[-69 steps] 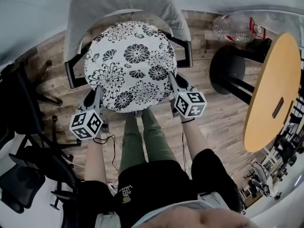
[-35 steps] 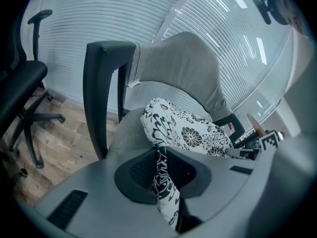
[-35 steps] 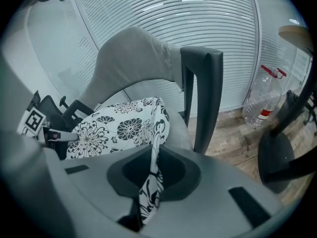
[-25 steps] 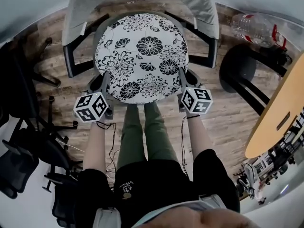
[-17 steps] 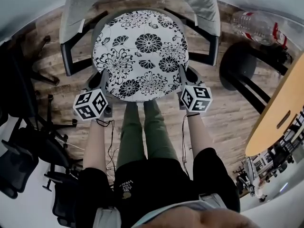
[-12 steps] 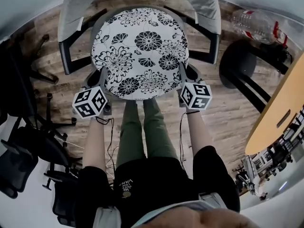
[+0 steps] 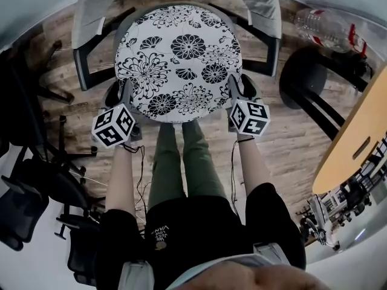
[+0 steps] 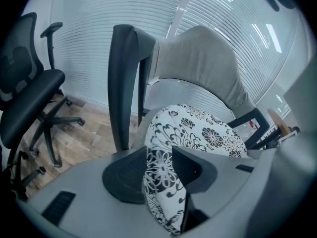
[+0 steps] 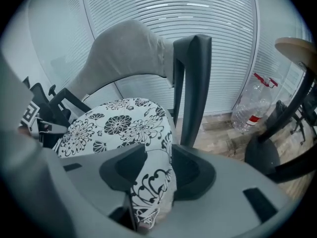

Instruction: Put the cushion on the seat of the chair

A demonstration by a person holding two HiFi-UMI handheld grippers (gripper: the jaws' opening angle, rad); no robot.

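Starting with the head view: where is the cushion? (Clerk)

The cushion point(image 7: 178, 56), round, white with black flowers, lies on the seat of the chair point(image 7: 91, 17), between the two dark armrests and in front of the grey back. The left tool point(image 7: 124, 94) is at its near-left edge, the right tool point(image 7: 234, 89) at its near-right edge. A bottle point(image 7: 320, 23) lies on the floor at the upper right; a round wooden bench point(image 7: 357, 125) stands at the right edge. (Inspector)

Left gripper view? (Clerk)

The jaws are opening. The edge of the cushion stands between the two dark pads and fills most of the gap. I cannot tell whether either pad bears on it. An armrest rises just behind, and a black office chair point(image 8: 29, 98) stands well apart at the left. (Inspector)

Right gripper view? (Clerk)

Same finding. The jaws are opening with the cushion's edge folded up between the pads; the rest of the cushion spreads flat over the seat beyond. An armrest post is just behind the jaws, the bottle on the floor at the right. (Inspector)
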